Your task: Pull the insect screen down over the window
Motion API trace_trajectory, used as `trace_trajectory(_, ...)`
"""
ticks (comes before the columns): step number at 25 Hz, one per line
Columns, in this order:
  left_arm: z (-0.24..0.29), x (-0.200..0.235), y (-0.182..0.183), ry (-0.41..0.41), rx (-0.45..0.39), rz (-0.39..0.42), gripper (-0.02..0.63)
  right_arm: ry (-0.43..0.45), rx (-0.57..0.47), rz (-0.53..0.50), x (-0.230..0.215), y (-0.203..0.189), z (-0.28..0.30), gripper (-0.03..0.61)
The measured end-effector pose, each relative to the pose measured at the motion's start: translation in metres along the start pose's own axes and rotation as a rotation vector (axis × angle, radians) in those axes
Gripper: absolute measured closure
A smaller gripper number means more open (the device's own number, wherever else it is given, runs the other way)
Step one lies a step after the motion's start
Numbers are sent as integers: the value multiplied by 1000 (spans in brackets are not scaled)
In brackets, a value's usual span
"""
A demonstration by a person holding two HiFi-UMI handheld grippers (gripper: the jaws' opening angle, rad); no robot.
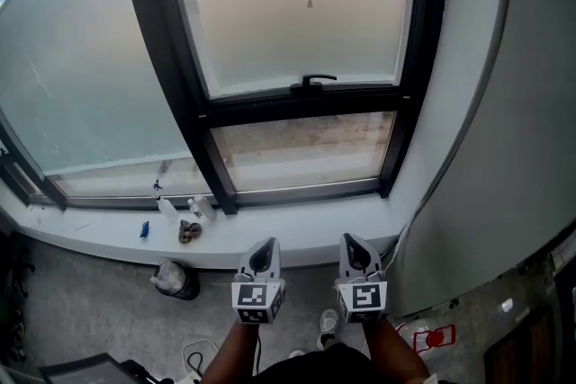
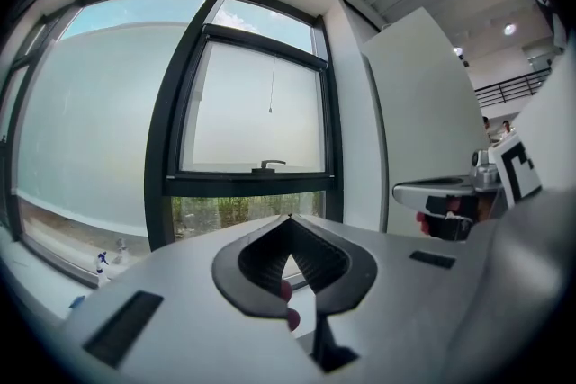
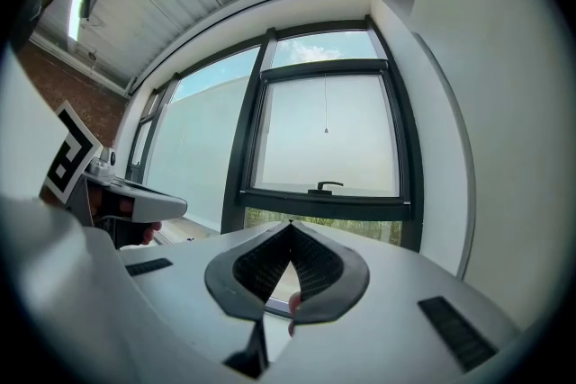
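A black-framed window point(image 1: 306, 103) stands ahead, with a handle point(image 1: 312, 82) on the bar of its upper sash. A thin pull cord point(image 1: 309, 3) with a small bead hangs down in front of the upper pane; the same cord point(image 2: 269, 111) point(image 3: 326, 130) shows in both gripper views. I cannot make out the screen itself. My left gripper point(image 1: 267, 245) and right gripper point(image 1: 351, 240) are held side by side low in the head view, well short of the sill. Both are shut with nothing between their jaws point(image 2: 289, 217) point(image 3: 290, 224).
On the white sill point(image 1: 297, 225) at the left stand small spray bottles point(image 1: 166, 207), a blue item point(image 1: 144, 229) and a brown lump point(image 1: 189, 232). A dark bin point(image 1: 175, 281) sits on the floor below. A white wall panel point(image 1: 504, 148) rises close on the right.
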State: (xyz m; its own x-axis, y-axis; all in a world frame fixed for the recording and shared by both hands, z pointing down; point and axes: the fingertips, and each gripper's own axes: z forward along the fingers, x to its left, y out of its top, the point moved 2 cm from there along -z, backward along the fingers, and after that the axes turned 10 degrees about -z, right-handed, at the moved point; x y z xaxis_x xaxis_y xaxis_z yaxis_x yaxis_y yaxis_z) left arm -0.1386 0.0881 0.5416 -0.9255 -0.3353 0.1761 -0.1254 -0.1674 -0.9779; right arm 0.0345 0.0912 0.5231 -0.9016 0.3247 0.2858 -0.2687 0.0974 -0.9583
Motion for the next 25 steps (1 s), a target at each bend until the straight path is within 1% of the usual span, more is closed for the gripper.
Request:
trace_trajectory(3,28,6,5,12,-3,0,614,10,1,7,-14,-3,28,575)
trace_trajectory(7,68,11,19,36,-17,32,614,19,-5,13,-34,-5,65,577)
trace_trajectory(9,88,12,21,32,-21,21,614,26,-6,11,-45,-7,82,575)
trace_trajectory(12,112,18,26,53,-14,11,614,41,-4,8,-58,-8,104,577)
trace_trajectory(14,128,18,30,53,-22,-1,614,48,-1,12,-68,-11,118,575)
trace_trajectory(17,151,15,33,57,-19,0,614,54,-1,22,-84,-14,135,577)
trace_trajectory(20,167,11,39,76,2,10,614,55,-2,28,-98,-17,149,575)
trace_trajectory(23,182,10,45,94,1,-5,614,56,-3,31,-107,-20,164,577)
trace_trajectory(25,194,12,38,84,3,-3,614,59,1,35,-111,-22,173,575)
